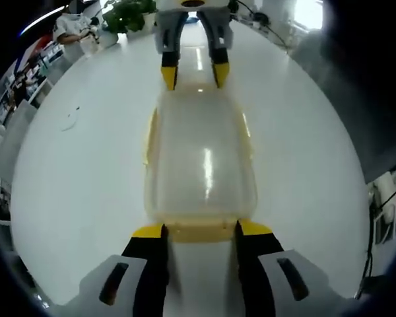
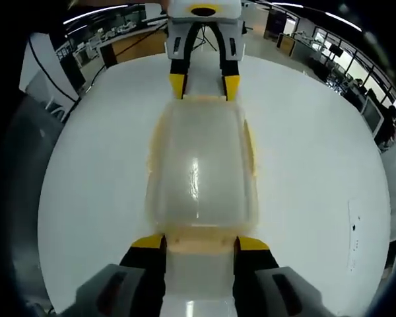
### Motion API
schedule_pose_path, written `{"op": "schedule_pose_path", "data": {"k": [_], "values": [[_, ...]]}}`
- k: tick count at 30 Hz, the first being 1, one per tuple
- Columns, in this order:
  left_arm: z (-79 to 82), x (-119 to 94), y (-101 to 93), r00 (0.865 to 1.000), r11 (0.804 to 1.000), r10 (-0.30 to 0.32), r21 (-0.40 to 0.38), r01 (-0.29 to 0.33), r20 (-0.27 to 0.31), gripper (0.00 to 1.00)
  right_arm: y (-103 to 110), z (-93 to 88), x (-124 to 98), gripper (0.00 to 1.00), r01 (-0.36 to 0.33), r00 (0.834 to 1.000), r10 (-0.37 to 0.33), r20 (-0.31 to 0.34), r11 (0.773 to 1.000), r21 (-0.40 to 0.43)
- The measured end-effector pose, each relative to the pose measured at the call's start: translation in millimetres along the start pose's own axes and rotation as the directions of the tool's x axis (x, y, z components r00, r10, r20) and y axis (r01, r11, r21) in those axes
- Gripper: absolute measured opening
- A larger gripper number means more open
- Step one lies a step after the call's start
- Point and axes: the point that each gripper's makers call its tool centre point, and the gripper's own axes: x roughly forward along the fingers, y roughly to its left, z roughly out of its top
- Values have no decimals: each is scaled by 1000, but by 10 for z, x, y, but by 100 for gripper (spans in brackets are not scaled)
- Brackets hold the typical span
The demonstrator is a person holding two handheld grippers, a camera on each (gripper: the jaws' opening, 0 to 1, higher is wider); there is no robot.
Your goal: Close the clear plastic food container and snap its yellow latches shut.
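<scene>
1. In the left gripper view, I see my left gripper (image 1: 201,229) with its yellow-tipped jaws apart, flanking the near-end yellow latch (image 1: 201,230) of the clear container (image 1: 199,162), which lies lid-down on the white table (image 1: 86,178). The right gripper (image 1: 193,74) meets the far end.
2. In the right gripper view, I see the right gripper's jaws also spread, flanking the container's other end latch (image 2: 199,243).

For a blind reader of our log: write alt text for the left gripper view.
A clear rectangular plastic food container with yellow latches lies on a white table, lid on. The left gripper, its yellow-tipped black fingers apart, meets the near end latch; the right gripper meets the far end.
</scene>
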Motion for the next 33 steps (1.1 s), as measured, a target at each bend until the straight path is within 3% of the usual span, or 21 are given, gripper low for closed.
{"op": "schedule_pose_path", "data": {"k": [9, 13, 21, 33], "values": [[-18, -11, 46, 1000, 999, 13, -47, -12, 19, 36, -36, 17, 1, 36, 6, 1000, -6, -27, 1000, -5], [-51, -51, 44, 999, 997, 26, -67, -29, -38, 35, -74, 77, -28, 36, 9, 1000, -9, -11, 1000, -7], [82, -273, 11, 998, 992, 59, -113, -62, -32, 35, -69, 100, -185, 36, -7, 1000, 6, -18, 1000, -26], [278, -709, -50, 995, 989, 91, -111, -94, -31, 35, -4, 293, -683, 36, 15, 998, -12, 55, 998, -55]]}}
